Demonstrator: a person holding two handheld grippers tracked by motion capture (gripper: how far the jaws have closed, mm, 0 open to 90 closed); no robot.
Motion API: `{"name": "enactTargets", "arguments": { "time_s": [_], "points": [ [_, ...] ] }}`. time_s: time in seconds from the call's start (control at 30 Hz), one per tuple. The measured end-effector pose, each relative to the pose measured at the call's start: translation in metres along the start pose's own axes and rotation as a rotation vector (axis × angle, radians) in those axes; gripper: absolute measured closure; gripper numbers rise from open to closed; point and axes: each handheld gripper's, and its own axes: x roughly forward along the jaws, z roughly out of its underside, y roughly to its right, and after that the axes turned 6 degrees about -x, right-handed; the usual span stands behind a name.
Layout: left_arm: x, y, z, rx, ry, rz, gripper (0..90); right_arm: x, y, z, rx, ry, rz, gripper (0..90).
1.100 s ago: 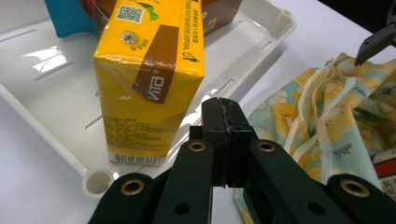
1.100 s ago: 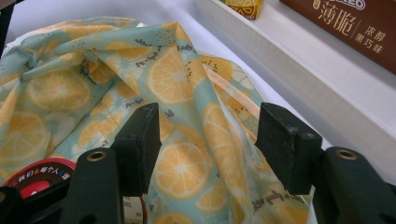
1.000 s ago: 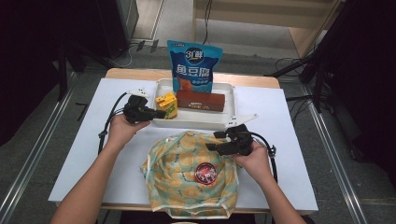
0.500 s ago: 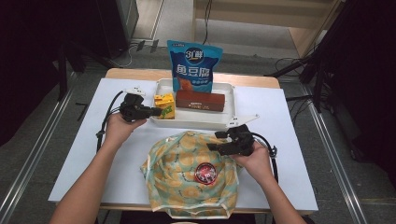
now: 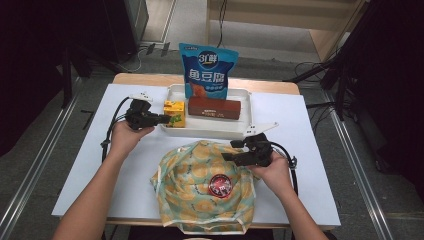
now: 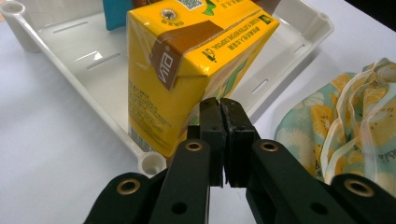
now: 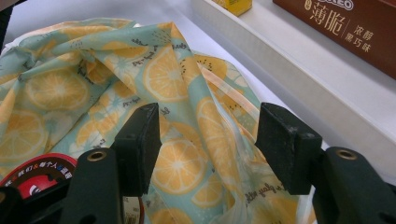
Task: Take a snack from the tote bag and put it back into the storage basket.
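The left gripper [image 6: 219,105] has drawn slightly back from the yellow carton [image 6: 187,70], jaws together, empty. The carton's top is cut off; it stands in the white tray [image 6: 84,60]'s corner. The right gripper [image 7: 205,140] gapes over the orange-print bag [image 7: 177,93]

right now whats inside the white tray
The white tray holds a yellow drink carton, a brown biscuit box and an upright blue snack pouch. The tray floor behind the pouch is hidden.

On the worktop there are one tray [image 5: 210,131] holding one yellow carton [image 5: 174,113], one brown box [image 5: 215,108] and one blue pouch [image 5: 207,70], plus one cloth bag [image 5: 200,187].
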Motion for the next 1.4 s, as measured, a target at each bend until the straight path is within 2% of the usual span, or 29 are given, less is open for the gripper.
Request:
{"name": "enactTargets", "arguments": {
  "time_s": [0.07,0.23,0.33,0.5,0.63,0.67,0.8,0.93,1.03,1.4],
  "points": [
    [-0.002,0.001,0.0,-0.01,0.002,0.028,86.7,-0.001,0.0,0.0,0.003,0.002,-0.002,40.8],
    [-0.007,0.01,-0.001,0.018,-0.018,0.039,83.3,-0.002,0.0,-0.001,0.001,0.008,0.0,41.0],
    [-0.009,0.014,-0.001,0.018,-0.021,0.056,80.0,-0.002,-0.001,-0.002,-0.002,0.01,-0.004,41.2],
    [-0.01,0.017,-0.001,0.013,-0.034,0.07,70.6,-0.002,-0.003,-0.004,-0.003,0.013,-0.012,41.8],
    [-0.011,0.02,0.0,0.004,-0.056,0.109,62.4,-0.003,-0.002,-0.005,-0.008,0.016,-0.012,41.9],
    [-0.011,0.021,0.0,0.012,-0.068,0.111,60.5,-0.003,-0.003,-0.005,-0.006,0.015,-0.013,41.9],
    [-0.013,0.027,0.0,0.013,-0.058,0.127,53.7,-0.004,-0.002,-0.005,-0.007,0.018,-0.009,41.9],
    [-0.015,0.031,0.004,0.025,-0.061,0.126,50.6,-0.006,-0.004,-0.005,-0.008,0.016,-0.006,41.8],
    [-0.018,0.033,0.006,0.013,-0.057,0.139,48.0,-0.005,-0.006,-0.006,-0.013,0.024,-0.006,41.8],
    [-0.025,0.041,0.013,0.023,-0.04,0.151,45.6,-0.006,-0.016,-0.011,-0.016,0.023,-0.024,42.1]
  ]
}}
